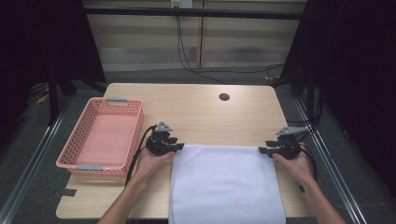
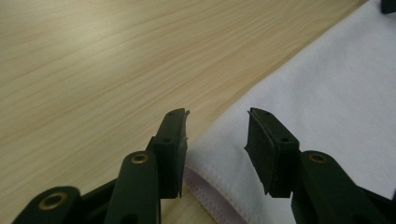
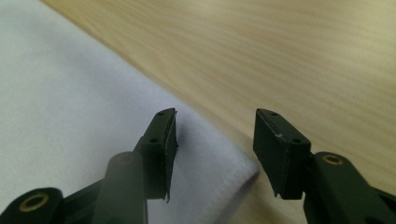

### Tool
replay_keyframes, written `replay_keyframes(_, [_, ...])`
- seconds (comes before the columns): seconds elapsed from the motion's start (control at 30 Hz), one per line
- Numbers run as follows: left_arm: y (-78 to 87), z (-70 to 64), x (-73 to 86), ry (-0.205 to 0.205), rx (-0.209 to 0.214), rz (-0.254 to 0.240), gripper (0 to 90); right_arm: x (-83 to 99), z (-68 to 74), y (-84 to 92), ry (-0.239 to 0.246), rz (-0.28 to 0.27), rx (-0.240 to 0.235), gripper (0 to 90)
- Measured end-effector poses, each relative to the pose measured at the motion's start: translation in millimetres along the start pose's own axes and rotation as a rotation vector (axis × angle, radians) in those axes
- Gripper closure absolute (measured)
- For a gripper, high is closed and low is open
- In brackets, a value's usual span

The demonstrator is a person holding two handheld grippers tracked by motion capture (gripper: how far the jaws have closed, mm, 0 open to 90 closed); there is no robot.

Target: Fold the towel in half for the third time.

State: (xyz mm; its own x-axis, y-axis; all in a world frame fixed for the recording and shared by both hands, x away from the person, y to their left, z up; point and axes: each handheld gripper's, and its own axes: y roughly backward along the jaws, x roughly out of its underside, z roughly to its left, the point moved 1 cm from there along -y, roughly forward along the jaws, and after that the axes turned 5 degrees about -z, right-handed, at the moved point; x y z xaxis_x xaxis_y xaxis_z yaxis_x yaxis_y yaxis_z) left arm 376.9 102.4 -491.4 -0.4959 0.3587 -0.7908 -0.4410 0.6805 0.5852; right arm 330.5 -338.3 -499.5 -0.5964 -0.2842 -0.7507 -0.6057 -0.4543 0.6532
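High view shows me a white towel [image 1: 226,184] spread flat on the table [image 1: 196,112], my left gripper [image 1: 179,147] at its far left corner, my right gripper [image 1: 263,150] at its far right corner. Both sets of jaws stand apart, gripping nothing; each corner lies just beneath them. A pink basket [image 1: 103,135] sits left of my left gripper.

White towel [image 1: 226,184] lies flat, overhanging the table's near edge.
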Motion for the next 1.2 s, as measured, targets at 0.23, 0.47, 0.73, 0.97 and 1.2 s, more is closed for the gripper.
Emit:
replay_keyframes(0.23, [-6.2, 6.0, 15.0, -0.014, -0.017, 0.041, 50.4, 8.7, -6.8, -1.5, -0.023, 0.018, -0.021, 53.8])
replay_keyframes(0.47, [-4.2, 5.0, 18.2, -0.019, 0.015, 0.049, 53.7, 10.0, -2.4, 2.2, -0.02, 0.043, -0.042, 67.3])
replay_keyframes(0.73, [-4.9, 3.3, 16.3, 0.009, 0.101, 0.059, 83.0, 11.2, 1.7, 6.2, -0.04, 0.046, -0.084, 82.6])
replay_keyframes(0.97, [13.7, 3.9, -2.7, 0.048, 0.093, -0.069, 84.5, -4.3, -6.6, 25.8, -0.062, -0.068, -0.094, 85.8])
replay_keyframes(1.2, [30.5, 6.3, -31.8, 0.031, 0.071, -0.144, 84.4, -30.2, -13.6, 44.3, -0.051, -0.158, -0.095, 86.1])
